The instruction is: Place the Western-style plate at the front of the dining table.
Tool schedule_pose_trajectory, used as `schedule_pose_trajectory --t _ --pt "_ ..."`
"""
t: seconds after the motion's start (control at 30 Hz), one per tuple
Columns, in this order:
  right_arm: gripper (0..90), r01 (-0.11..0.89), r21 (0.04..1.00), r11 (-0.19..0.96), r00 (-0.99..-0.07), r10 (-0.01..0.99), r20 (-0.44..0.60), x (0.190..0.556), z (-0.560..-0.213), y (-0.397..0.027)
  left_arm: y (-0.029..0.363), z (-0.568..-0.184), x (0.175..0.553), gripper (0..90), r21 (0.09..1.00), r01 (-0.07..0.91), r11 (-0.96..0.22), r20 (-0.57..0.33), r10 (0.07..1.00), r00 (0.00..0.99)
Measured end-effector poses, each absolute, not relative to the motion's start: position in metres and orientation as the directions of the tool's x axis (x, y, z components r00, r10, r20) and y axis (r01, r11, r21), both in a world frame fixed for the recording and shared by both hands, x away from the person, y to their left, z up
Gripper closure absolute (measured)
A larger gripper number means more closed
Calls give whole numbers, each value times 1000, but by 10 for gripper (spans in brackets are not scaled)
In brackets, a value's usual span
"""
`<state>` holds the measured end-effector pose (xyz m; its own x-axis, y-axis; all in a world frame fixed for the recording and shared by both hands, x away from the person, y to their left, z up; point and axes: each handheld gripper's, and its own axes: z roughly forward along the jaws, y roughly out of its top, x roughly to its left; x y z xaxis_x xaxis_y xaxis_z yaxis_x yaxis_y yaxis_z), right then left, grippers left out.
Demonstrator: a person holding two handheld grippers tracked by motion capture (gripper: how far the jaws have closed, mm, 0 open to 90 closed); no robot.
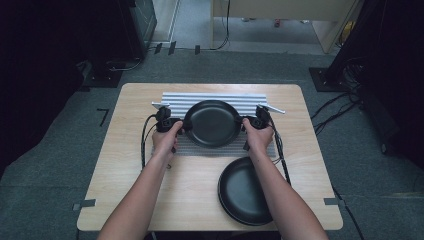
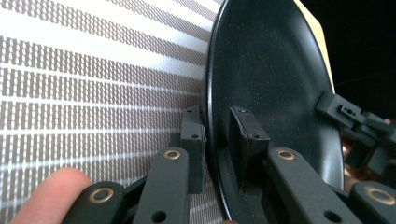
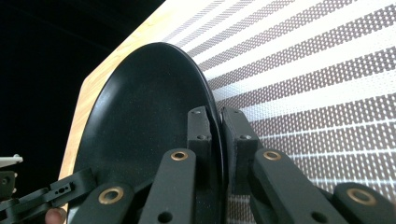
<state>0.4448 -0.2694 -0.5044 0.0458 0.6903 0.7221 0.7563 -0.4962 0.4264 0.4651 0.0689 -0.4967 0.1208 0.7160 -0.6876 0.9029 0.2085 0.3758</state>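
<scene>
- My left hand-held gripper [image 1: 176, 125] bites the left rim of the black plate [image 1: 212, 123], and my right hand-held gripper [image 1: 248, 123] bites the opposite rim, so the plate sits right between the two.
- In the left gripper view, my left hand-held gripper [image 2: 219, 140] has its jaws drawn narrow on the black plate [image 2: 271, 79]: one pad behind the rim, one on the inner face, with the rim running up between them.
- In the right gripper view, my right hand-held gripper [image 3: 219, 135] is equally narrow on the black plate [image 3: 140, 112], the rim pinched between both pads.
- Behind the plate, past both sets of jaws, lies the striped mat [image 1: 215, 100], its grey and white bands filling the background in the left gripper view [image 2: 93, 84] and the right gripper view [image 3: 317, 84].
- Whether the plate is touching the mat or is lifted just off it, I cannot tell.
- Across the plate from my left jaws I see the other hand-held gripper's tip on the far rim.
- A second black plate [image 1: 242, 192] rests on the bench [image 1: 125, 175], nearer to me than my right hand-held gripper, partly under my right forearm [image 1: 280, 200].
- My left hand [image 1: 166, 140] and right hand [image 1: 258, 140] each wrap their grip, cables trailing back.
</scene>
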Motion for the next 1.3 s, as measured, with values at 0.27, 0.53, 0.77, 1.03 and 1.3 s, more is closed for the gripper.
schedule_pose_trajectory --t 0.27,0.53,0.77,1.03,1.3 --pt "817 745 402 -531 94 682 725 454 -518 -268 64 -500 477 780 360 903 235 -678 731 80" --pt "810 736 428 -525 98 708 699 462 -520 -266 61 -504 483 778 351 902 252 -678 733 59" --pt "804 730 453 -512 85 725 683 465 -523 -262 63 -508 485 776 350 901 256 -672 739 51" --pt "762 735 497 -460 37 760 649 466 -521 -259 64 -511 484 760 372 899 230 -659 748 81" --pt "688 725 585 -364 -8 845 535 460 -507 -258 57 -498 476 660 489 860 143 -515 843 153"
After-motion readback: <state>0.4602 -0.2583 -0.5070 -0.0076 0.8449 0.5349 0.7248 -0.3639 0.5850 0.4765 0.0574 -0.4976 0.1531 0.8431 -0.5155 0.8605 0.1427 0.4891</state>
